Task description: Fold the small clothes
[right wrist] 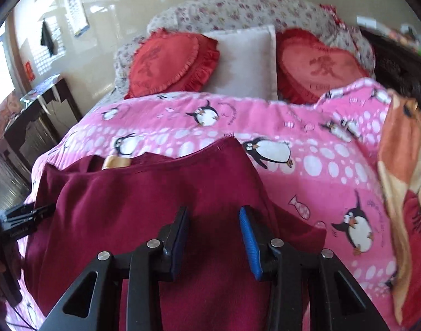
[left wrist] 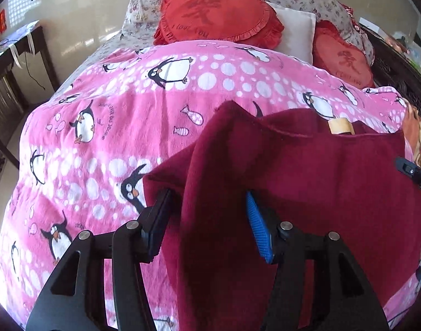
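A dark red fleece garment (left wrist: 306,182) lies spread on the pink penguin blanket (left wrist: 100,127), its tan neck label (left wrist: 340,125) at the far edge. My left gripper (left wrist: 207,193) is open over the garment's left part, and a raised fold of the cloth stands loose between its jaws without being pinched. In the right wrist view my right gripper (right wrist: 213,209) is open just above the same garment (right wrist: 144,193) near its right edge. Each gripper shows at the rim of the other's view: the right gripper (left wrist: 411,171) and the left gripper (right wrist: 25,215).
Two red heart cushions (right wrist: 169,60) and a white pillow (right wrist: 246,60) lie at the head of the bed. An orange patterned cloth (right wrist: 397,165) lies at the bed's right side. A dark wooden table (left wrist: 14,55) stands left of the bed. The pink blanket (right wrist: 320,171) stretches to the right.
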The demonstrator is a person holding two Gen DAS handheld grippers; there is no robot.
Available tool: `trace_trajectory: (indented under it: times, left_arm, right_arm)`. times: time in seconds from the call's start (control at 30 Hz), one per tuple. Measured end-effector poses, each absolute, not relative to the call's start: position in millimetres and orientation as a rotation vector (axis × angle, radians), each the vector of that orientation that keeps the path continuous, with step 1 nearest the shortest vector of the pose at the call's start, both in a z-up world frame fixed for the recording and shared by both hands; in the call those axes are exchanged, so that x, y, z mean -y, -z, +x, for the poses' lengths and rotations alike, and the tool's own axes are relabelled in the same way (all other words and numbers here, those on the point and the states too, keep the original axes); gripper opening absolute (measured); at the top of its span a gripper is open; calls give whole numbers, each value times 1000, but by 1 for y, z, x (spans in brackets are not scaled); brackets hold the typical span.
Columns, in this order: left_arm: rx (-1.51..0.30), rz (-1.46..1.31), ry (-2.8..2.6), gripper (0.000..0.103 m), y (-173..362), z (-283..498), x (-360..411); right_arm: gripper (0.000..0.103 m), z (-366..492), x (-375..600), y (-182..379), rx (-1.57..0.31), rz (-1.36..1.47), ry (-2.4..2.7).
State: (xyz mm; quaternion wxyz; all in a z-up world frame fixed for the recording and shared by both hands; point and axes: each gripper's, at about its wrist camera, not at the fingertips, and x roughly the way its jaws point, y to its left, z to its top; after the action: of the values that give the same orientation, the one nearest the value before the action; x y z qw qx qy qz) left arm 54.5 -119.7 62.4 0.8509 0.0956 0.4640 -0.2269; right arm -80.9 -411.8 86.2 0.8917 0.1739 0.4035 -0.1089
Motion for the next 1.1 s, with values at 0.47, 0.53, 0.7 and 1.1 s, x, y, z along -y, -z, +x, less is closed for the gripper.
trace_trajectory:
  times: [0.47,0.53,0.7,1.1]
  left_arm:
    - [-981,200,470,55,-75,48,117]
    - [-989,190,472,55,-79,44,113]
    - [-979,189,476,55,-96,25,100]
    - [-1002,201,463,55,-95,-20,66]
  right_arm:
    - [37,-148,371,-117,-798,349,183]
    - [37,-147,376,-96,-864,350,227]
    - [37,-146,377,-107,-861,369,223]
    - [44,-109,349,-101,-896,315,194]
